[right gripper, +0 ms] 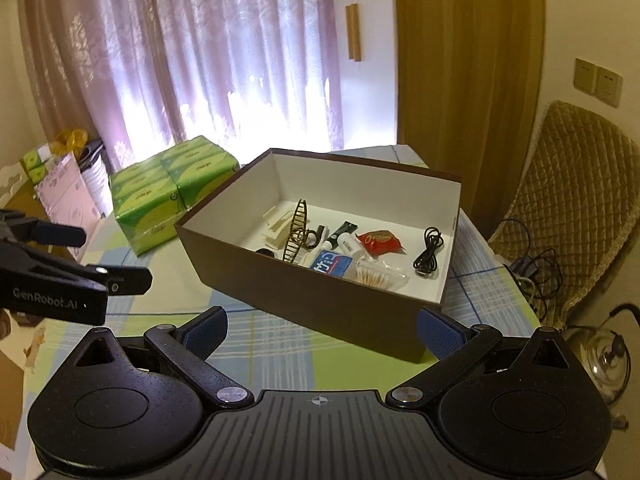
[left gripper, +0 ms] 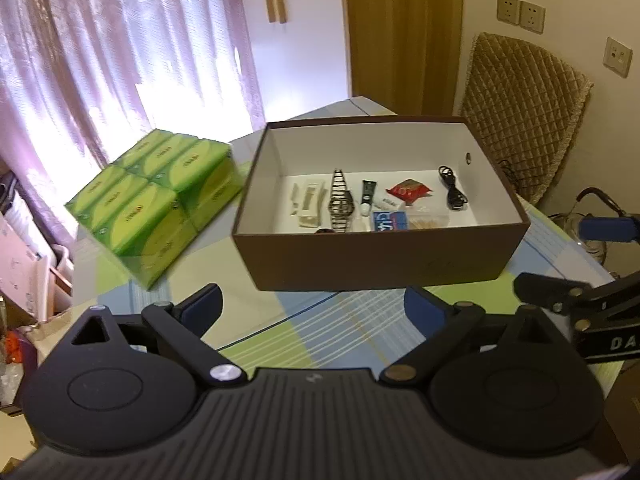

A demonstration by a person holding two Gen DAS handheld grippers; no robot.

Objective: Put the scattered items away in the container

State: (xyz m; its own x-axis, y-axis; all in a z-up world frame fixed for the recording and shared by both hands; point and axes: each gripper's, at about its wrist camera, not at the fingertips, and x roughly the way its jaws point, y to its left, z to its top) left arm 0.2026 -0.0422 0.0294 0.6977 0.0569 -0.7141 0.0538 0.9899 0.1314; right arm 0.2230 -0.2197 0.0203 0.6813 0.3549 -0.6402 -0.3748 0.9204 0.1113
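Right, both claws are sitting released with nothing between the pads. Left claw is hanging over bare bench just short of the near wall of the box; right claw is doing the same from the box's near right corner. Each is showing up side-on at the edge of the other's view, also spread.

Items are all lying on the box floor, none on the cloth that I can see:
- watch left of centre, strap arching up
- small tube just right of it
- red packet further right
- black cable coiled at the far right, apart from the rest
- blue pack and bag of toothpicks against the near wall
- pale flat pieces at the left, can't tell what they are

Judgement: sorting is looking finished or close to it, which is why both claws are idling wide and clear of the box.

Bench is wearing a green, blue and white checked cloth. Green tissue packs are sitting stacked left of the box, near but apart. Beyond: pink curtains backlit by the window, a quilted chair at the right, wall sockets above it, a wooden door behind.
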